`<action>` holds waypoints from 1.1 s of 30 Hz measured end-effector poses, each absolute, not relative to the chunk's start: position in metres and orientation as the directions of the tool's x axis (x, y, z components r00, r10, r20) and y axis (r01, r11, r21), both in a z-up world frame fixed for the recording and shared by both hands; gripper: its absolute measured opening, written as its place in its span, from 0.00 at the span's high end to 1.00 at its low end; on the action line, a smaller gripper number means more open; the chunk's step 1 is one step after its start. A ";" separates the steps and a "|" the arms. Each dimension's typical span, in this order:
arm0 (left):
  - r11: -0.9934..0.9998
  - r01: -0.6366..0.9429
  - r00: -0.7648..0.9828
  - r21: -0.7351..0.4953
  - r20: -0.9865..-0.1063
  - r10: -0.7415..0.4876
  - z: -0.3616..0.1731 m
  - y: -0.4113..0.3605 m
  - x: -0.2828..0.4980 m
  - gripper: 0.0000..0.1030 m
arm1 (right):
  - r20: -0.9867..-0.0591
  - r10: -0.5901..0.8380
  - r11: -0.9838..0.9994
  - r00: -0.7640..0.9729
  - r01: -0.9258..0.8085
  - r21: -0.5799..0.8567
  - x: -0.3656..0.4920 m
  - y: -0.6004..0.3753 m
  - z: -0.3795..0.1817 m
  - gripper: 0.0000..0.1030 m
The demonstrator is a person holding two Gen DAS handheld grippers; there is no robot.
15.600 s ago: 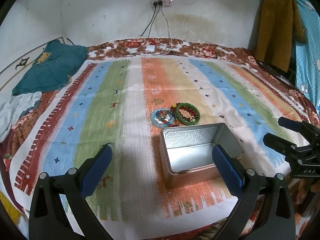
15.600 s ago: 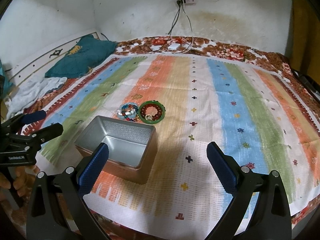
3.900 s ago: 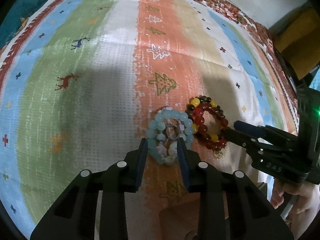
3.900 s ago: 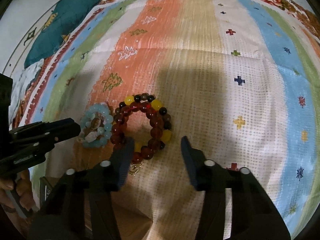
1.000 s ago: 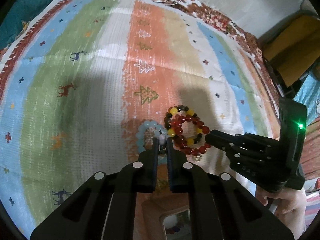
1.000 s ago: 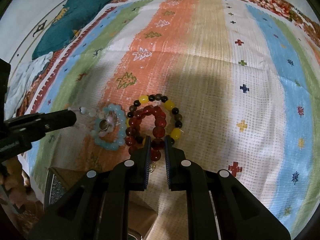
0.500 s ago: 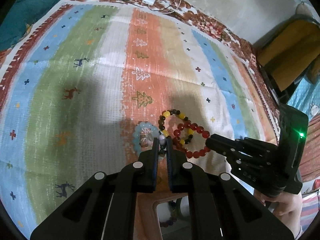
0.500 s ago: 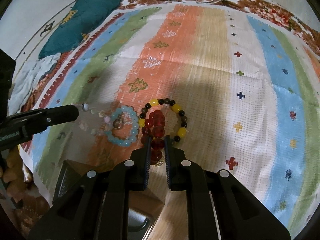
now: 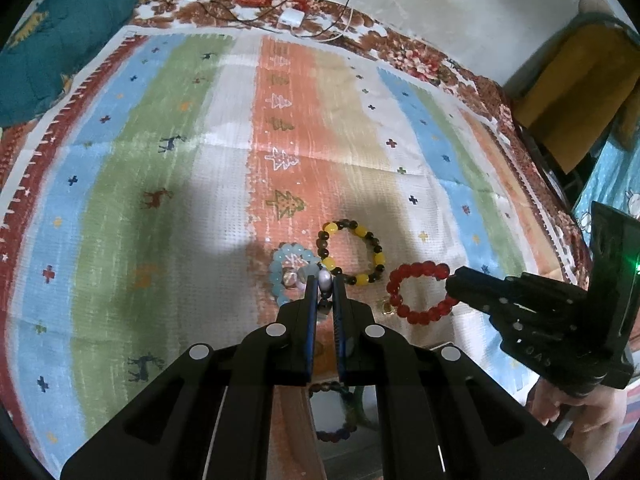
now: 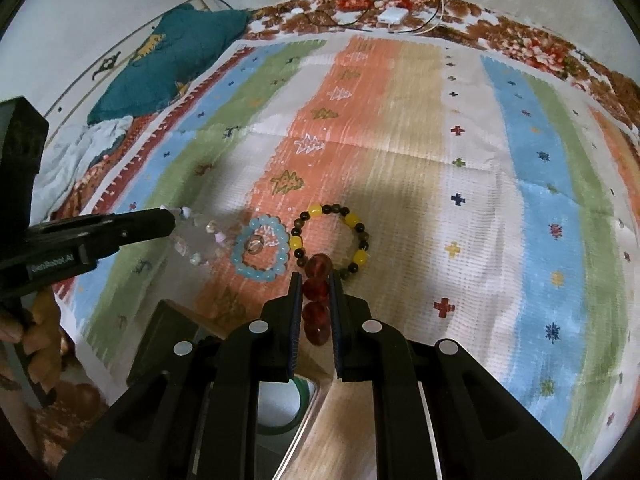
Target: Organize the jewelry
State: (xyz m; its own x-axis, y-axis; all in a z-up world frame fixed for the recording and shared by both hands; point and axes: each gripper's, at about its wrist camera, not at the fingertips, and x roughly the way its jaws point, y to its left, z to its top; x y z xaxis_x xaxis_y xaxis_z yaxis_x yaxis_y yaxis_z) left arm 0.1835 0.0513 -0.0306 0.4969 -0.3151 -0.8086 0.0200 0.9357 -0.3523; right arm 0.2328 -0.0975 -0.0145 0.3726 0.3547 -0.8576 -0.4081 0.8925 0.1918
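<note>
Both tongs carry a bracelet above the striped blanket (image 9: 168, 184) on the bed. The left tongs (image 9: 325, 292) are clenched on a pale, clear-beaded bracelet (image 10: 196, 240), which in the right wrist view dangles from their tips, blurred. The right tongs (image 10: 314, 292) are clamped on a red bead bracelet (image 9: 420, 292), whose loop hangs off their tips in the left wrist view with a small gold charm at its lower edge. Two bracelets lie on the blanket just beyond the tips: a light blue bead bracelet (image 10: 260, 254) ahead of the left tongs and a yellow and dark bead bracelet (image 10: 332, 238) ahead of the right, close beside each other; whether they touch cannot be told. The relation that governs the coming move is that the open metal tin (image 10: 172, 336) lies behind and beneath both tongs, on the near side of the loose bracelets, already holding a dark bead bracelet (image 9: 332, 412) and a green bangle (image 10: 298, 412). Judged from this, each load must be drawn back toward the holder and lowered, hanging loop first. Both tongs look about equally close to the tin, so neither has a clear lead.
</note>
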 end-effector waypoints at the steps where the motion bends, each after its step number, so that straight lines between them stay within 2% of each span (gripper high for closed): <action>1: 0.935 0.021 0.499 -0.354 -0.807 -0.317 -0.029 0.051 0.182 0.93 | -0.856 0.354 0.894 0.377 -0.406 0.191 0.232 -0.098 -0.013 0.87; 7: 0.939 0.025 0.512 -0.344 -0.802 -0.308 -0.024 0.048 0.174 0.93 | -0.844 0.346 0.899 0.410 -0.401 0.174 0.223 -0.101 -0.003 0.87; 15: 0.966 0.035 0.545 -0.256 -0.805 -0.233 -0.014 0.041 0.165 0.93 | -0.814 0.340 0.906 0.471 -0.395 0.151 0.207 -0.108 0.016 0.87; 33: 0.970 0.085 0.597 -0.227 -0.768 -0.232 0.009 0.026 0.133 0.93 | -0.755 0.406 0.878 0.514 -0.448 0.167 0.170 -0.108 0.049 0.87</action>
State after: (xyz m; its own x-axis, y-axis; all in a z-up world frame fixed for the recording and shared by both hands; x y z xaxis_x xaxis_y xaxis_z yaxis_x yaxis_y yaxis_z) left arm 0.1333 0.0259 0.0092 0.5971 -0.2318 -0.7679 0.0854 0.9703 -0.2266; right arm 0.1696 -0.1085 0.0489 0.5145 0.4059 -0.7554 -0.4482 0.8783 0.1666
